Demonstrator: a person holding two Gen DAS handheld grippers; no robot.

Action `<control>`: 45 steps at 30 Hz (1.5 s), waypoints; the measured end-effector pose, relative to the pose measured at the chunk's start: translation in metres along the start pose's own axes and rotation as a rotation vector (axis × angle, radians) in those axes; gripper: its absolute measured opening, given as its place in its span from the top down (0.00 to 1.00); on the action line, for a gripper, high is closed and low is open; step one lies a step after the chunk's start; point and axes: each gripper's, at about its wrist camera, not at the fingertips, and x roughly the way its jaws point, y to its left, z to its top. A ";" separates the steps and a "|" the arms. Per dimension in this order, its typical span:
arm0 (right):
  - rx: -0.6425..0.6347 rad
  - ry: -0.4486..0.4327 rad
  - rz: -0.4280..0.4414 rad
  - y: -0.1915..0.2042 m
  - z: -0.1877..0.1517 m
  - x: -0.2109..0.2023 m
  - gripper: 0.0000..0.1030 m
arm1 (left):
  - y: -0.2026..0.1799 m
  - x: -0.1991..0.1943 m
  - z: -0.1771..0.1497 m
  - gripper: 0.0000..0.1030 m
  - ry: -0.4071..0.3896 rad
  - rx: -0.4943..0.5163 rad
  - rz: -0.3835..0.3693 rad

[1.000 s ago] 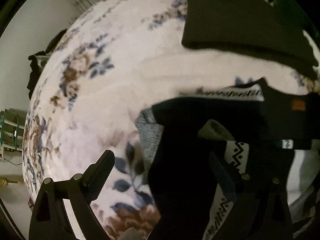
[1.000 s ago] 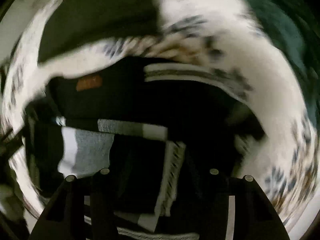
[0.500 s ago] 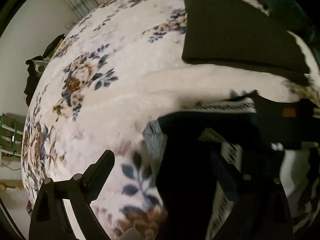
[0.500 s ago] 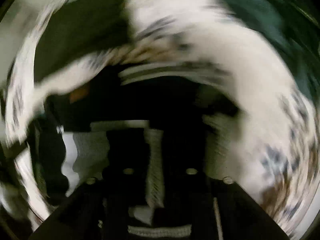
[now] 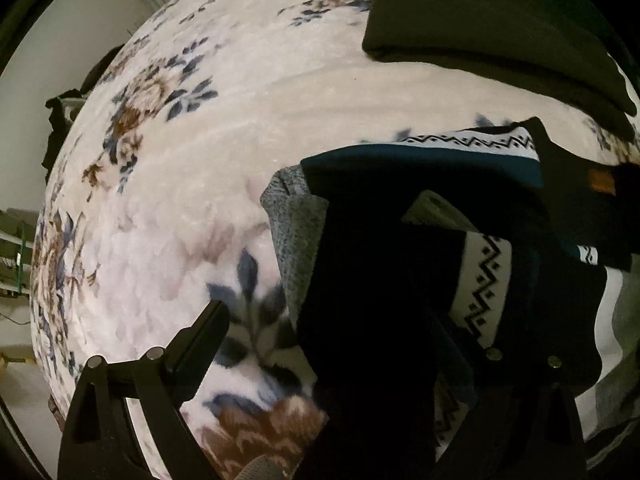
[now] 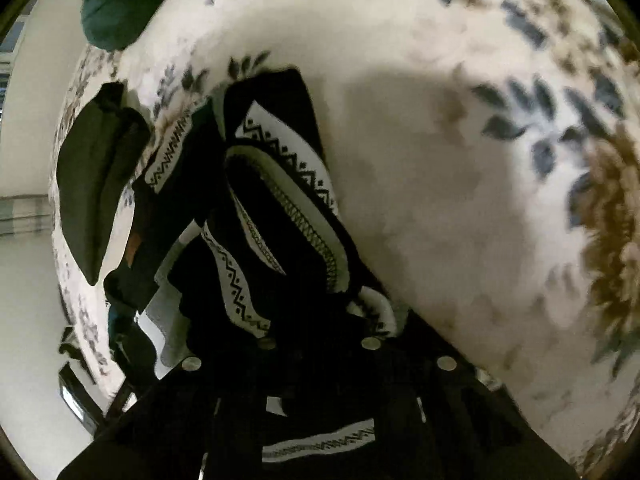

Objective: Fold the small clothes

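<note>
Floral plush bedding (image 5: 248,128), cream with blue and brown blooms, is spreading under everything, with a pale wall showing beyond its far edge in both views.

On it the black garment (image 5: 372,280), trimmed with white bands of black zigzag, is lying bunched directly ahead of the left gripper (image 5: 332,320) and filling the space between its fingers toward the right one. That gripper's jaws are standing wide apart: the left finger (image 5: 200,336) is hanging over bare bedding, the right one is sitting dark against the dark cloth, and whether it is touching the fabric cannot be told. A speckled grey piece (image 5: 292,224) is peeking out along the garment's left edge, just ahead of the gripper.

In the right wrist view the right gripper (image 6: 320,344) has just been closing, and its jaws are now together with the same black garment (image 6: 280,208) gathered between them, the cloth trailing away ahead and to the left of the fingertips.

Farther ahead of the left gripper, apart from the patterned piece, a folded dark olive garment (image 5: 480,28) is lying flat. A teal cloth (image 6: 116,4) is resting beyond the right gripper, to the upper left.
</note>
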 end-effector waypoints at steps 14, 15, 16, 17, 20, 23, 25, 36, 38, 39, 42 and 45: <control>-0.602 -0.076 -0.362 0.070 -0.055 -0.039 0.01 | -0.037 -0.123 -0.054 0.05 -0.161 0.005 0.072; -0.623 -0.088 -0.351 0.071 -0.061 -0.044 0.01 | -0.041 -0.132 -0.060 0.05 -0.169 -0.001 0.077; -0.636 -0.096 -0.337 0.070 -0.065 -0.049 0.01 | -0.047 -0.144 -0.069 0.05 -0.172 -0.010 0.085; -0.644 -0.094 -0.323 0.074 -0.066 -0.050 0.01 | -0.053 -0.154 -0.079 0.05 -0.171 -0.025 0.100; -0.693 -0.082 -0.275 0.071 -0.070 -0.071 0.01 | -0.076 -0.188 -0.113 0.05 -0.159 -0.088 0.105; -0.784 -0.118 -0.260 0.070 -0.071 -0.098 0.01 | -0.096 -0.215 -0.139 0.05 -0.155 -0.135 0.099; -0.835 -0.117 -0.229 0.064 -0.073 -0.117 0.01 | -0.113 -0.235 -0.156 0.05 -0.163 -0.161 0.093; -0.781 0.167 0.041 -0.029 -0.011 -0.156 0.01 | -0.206 -0.220 -0.259 0.05 -0.036 -0.133 -0.006; -0.708 0.261 0.074 -0.052 0.017 -0.141 0.10 | -0.229 -0.197 -0.290 0.05 0.057 -0.097 -0.054; -0.669 0.296 0.088 -0.063 0.034 -0.131 0.16 | -0.243 -0.181 -0.308 0.05 0.114 -0.082 -0.085; -0.636 0.345 0.097 -0.075 0.073 -0.101 0.46 | -0.276 -0.149 -0.343 0.05 0.220 -0.042 -0.145; -0.544 0.413 0.165 -0.074 0.107 -0.063 0.46 | -0.294 -0.133 -0.356 0.05 0.242 -0.003 -0.167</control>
